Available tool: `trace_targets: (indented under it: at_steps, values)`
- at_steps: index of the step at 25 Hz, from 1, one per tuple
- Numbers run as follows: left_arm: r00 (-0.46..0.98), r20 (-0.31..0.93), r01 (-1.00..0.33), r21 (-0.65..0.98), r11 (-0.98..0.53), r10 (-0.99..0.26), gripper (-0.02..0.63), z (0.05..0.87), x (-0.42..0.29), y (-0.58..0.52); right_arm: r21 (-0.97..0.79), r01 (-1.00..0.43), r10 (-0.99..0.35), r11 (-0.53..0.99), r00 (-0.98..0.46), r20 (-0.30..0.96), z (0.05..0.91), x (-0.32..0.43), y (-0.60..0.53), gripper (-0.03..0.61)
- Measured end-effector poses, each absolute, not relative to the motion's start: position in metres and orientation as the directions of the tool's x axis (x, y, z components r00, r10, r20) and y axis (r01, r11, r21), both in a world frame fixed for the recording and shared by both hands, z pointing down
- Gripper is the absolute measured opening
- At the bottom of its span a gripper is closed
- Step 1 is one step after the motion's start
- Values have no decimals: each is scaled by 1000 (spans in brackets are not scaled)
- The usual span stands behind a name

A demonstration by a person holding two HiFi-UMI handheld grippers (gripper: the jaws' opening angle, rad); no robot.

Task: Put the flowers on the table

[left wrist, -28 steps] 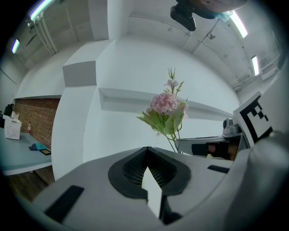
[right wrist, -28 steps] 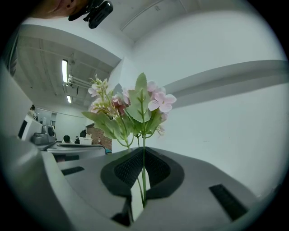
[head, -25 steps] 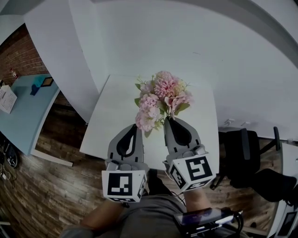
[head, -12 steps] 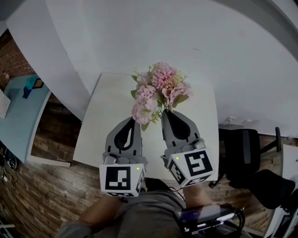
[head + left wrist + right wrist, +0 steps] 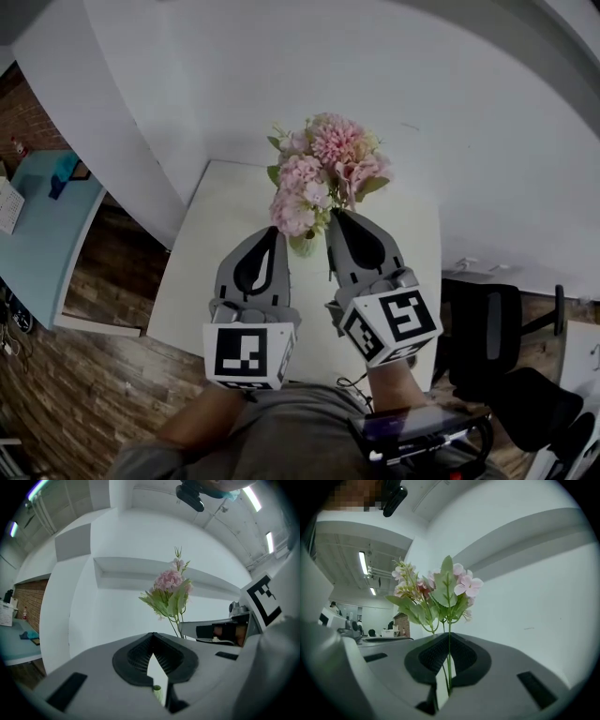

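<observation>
Head view: flowers [image 5: 323,173] hide their stems at the right gripper [image 5: 336,217].

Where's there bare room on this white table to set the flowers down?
The white table shows bare left of the left tool and right of the right tool. The middle is crowded by both tools and the held flowers.

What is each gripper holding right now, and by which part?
The right gripper is shut on the thin green stems of the pink flower bunch, with the blooms above its jaws. The left gripper is shut and holds nothing.
</observation>
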State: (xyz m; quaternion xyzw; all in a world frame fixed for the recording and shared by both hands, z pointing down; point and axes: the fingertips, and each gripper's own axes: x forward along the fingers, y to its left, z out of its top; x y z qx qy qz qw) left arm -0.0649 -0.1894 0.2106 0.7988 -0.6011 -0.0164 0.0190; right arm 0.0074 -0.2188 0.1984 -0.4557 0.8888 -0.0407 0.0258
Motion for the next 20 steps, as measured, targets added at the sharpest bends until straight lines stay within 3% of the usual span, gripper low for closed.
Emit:
trace_targets:
  at_steps: [10,14,20]
  values:
    - [225,-13,-971,84,-225,-974,8,210,-116,-242,-104,-759,-764,643,-644,-26,184,-51,-284,11]
    - [198,10,-980,29,-198,-980,8,226,-115,-257,-130,-743,-749,657,-663,7,207,-51,-305,11]
    - [166,46,-984,80,-162,-985,8,246,-116,-264,-132,-719,-725,682,-689,1,213,-50,-314,11]
